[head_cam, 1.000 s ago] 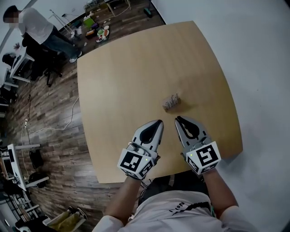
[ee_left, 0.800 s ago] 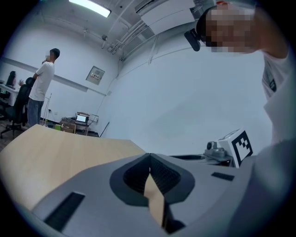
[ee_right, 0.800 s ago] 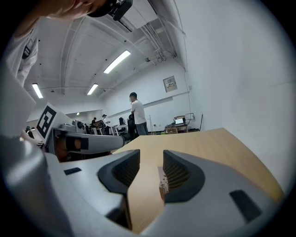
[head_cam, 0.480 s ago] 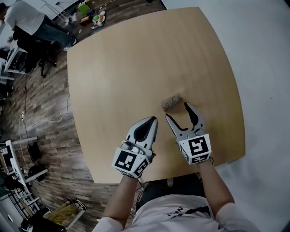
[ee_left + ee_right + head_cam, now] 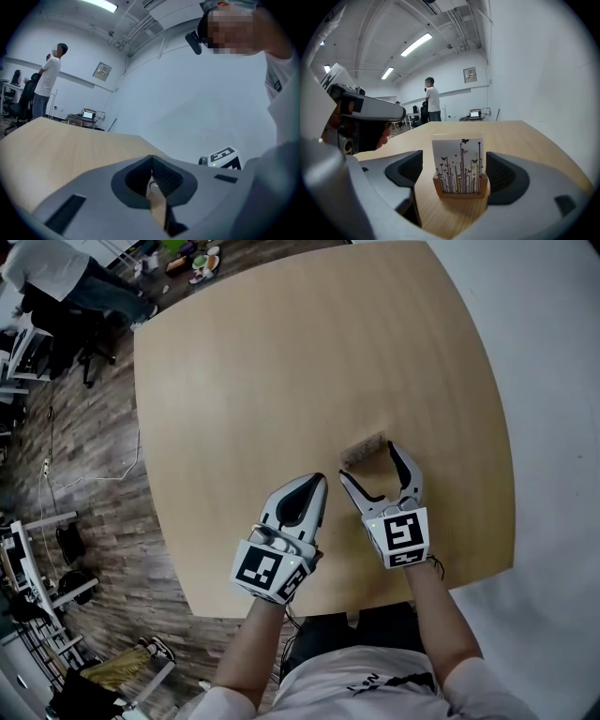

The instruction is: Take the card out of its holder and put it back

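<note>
A white card (image 5: pixel 458 164) printed with butterflies and stems stands upright in a small wooden holder (image 5: pixel 459 191) on the light wood table (image 5: pixel 281 362). The holder (image 5: pixel 364 448) sits right of the table's middle in the head view. My right gripper (image 5: pixel 370 462) is just in front of it, and its jaws are opening. In the right gripper view the card and holder stand between the two pads (image 5: pixel 506 176), which do not touch them. My left gripper (image 5: pixel 317 484) lies to the left of the right one, shut and empty; its jaws (image 5: pixel 152 178) meet in the left gripper view.
The table's near edge (image 5: pixel 309 606) is close behind both grippers. To the left lies wood flooring with chairs and desks (image 5: pixel 37 343). A person (image 5: pixel 433 104) stands far across the room. The right gripper's marker cube (image 5: pixel 225 157) shows in the left gripper view.
The right gripper's jaws went from shut to wide apart, and it moved forward until its fingers flank the card holder. The left gripper stayed shut and hardly moved.
</note>
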{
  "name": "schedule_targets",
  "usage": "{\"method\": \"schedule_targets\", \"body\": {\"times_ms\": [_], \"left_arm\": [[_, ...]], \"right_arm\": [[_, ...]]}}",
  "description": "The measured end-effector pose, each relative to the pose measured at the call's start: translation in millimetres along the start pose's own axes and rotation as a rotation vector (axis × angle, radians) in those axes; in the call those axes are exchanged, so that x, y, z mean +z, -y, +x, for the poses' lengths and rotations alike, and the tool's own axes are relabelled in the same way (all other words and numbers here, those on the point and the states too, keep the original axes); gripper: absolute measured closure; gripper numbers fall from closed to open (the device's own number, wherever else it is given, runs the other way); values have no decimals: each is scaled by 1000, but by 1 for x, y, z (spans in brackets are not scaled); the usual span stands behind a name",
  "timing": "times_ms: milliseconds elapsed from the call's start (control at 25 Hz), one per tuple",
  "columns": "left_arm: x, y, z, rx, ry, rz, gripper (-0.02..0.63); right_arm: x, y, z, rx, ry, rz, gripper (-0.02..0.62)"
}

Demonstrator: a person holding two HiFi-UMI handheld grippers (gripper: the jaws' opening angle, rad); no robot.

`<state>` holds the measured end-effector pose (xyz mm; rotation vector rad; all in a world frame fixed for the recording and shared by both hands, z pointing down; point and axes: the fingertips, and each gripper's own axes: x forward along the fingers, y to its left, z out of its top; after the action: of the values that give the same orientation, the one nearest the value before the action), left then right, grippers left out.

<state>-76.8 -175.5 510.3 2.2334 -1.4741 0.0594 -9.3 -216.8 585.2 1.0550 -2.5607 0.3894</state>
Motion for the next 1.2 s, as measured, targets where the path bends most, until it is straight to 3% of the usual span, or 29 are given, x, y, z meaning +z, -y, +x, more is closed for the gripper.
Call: {"method": "schedule_targets", "body": {"times_ms": [1200], "left_arm": [[-20, -23, -3, 36, -12, -31, 592]], "right_arm": [[-22, 10, 33, -47, -3, -16, 195]]}}
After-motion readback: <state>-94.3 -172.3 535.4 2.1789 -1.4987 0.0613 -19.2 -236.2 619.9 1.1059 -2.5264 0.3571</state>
